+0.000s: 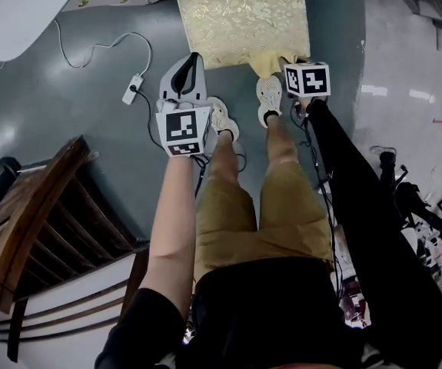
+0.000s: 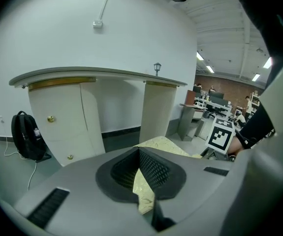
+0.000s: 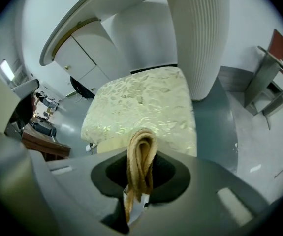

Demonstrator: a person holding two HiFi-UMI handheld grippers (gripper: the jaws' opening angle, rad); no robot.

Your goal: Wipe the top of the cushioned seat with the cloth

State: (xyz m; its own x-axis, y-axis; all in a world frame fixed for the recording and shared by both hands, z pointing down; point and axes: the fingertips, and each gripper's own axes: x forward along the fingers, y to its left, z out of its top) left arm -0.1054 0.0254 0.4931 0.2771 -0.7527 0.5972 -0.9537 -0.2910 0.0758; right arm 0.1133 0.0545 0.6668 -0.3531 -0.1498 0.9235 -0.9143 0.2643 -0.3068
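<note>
Right gripper [image 3: 141, 149] is clamped tight on the folded tan cloth [image 3: 141, 166], right at the near edge of the pale gold brocade cushioned seat [image 1: 244, 18], up at 12 o'clock. Left gripper [image 1: 194, 60] is pinched together and empty at the seat's 7 o'clock. Grey floor [image 1: 90, 152] lies open around it, with a white power strip [image 1: 132, 89] at 10 o'clock.

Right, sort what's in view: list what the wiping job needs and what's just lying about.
Job:
- seat
- cloth
- right tongs, shut on the cloth

Lying about:
- power strip on the floor
- backpack
- left tongs, shut, holding nothing
</note>
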